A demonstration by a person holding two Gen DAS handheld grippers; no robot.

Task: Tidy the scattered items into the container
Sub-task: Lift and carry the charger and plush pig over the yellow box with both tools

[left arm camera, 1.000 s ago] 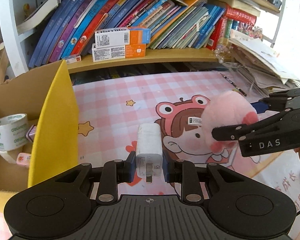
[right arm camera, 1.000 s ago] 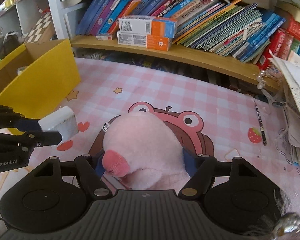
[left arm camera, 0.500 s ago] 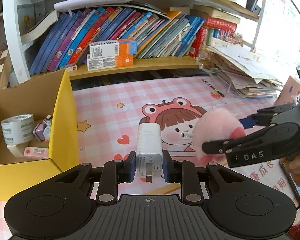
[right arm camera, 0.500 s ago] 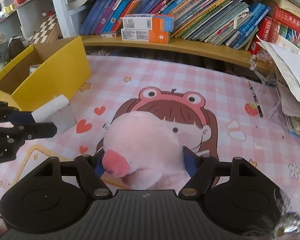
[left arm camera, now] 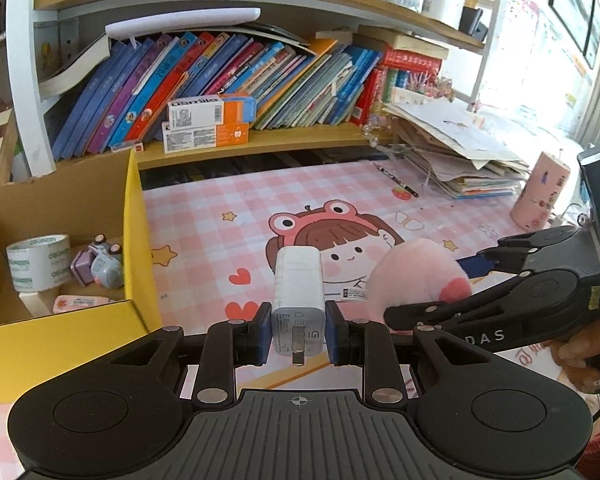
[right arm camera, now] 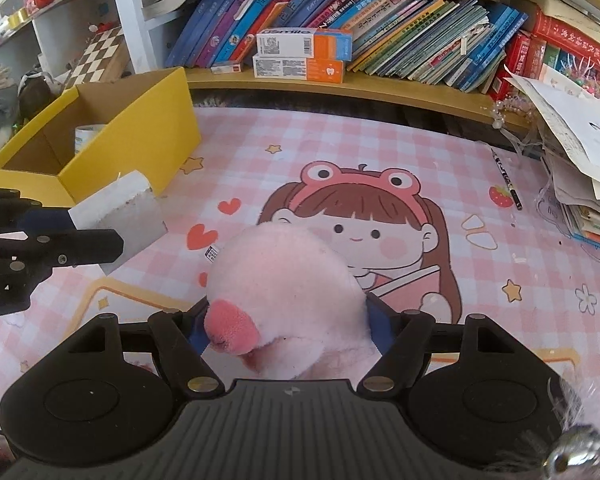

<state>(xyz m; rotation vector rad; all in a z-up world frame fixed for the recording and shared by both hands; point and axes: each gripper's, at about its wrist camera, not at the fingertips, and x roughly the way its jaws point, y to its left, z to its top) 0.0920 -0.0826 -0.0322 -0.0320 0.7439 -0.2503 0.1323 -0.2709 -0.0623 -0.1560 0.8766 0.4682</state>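
Charger front and centre for us: a white plug-in block, clamped between the blue pads of the left gripper, held in the air above the pink checked mat. Its long axis runs along the fingers, away from the camera; the metal prong end faces back at us and the plain rounded end points out over the mat toward the bookshelf. From the right wrist view we see the same block out to the left, tilted, just short of the box's near corner.

On the other side, we've got the right gripper squeezed onto a pink plush toy, jaws set wide and pressed into its soft body. The plush bulges up and forward past the fingertips, its darker pink nub at the lower left beside the left finger, a small printed tag sticking out at its far left edge. In the left wrist view the toy sits to the right of the charger, close but apart from it, with a hand wrapped on the handle behind.

The yellow cardboard box stands open at the left of the mat. Inside we can make out a roll of tape, a small purple toy and a pink packet. Both carried things are outside the box
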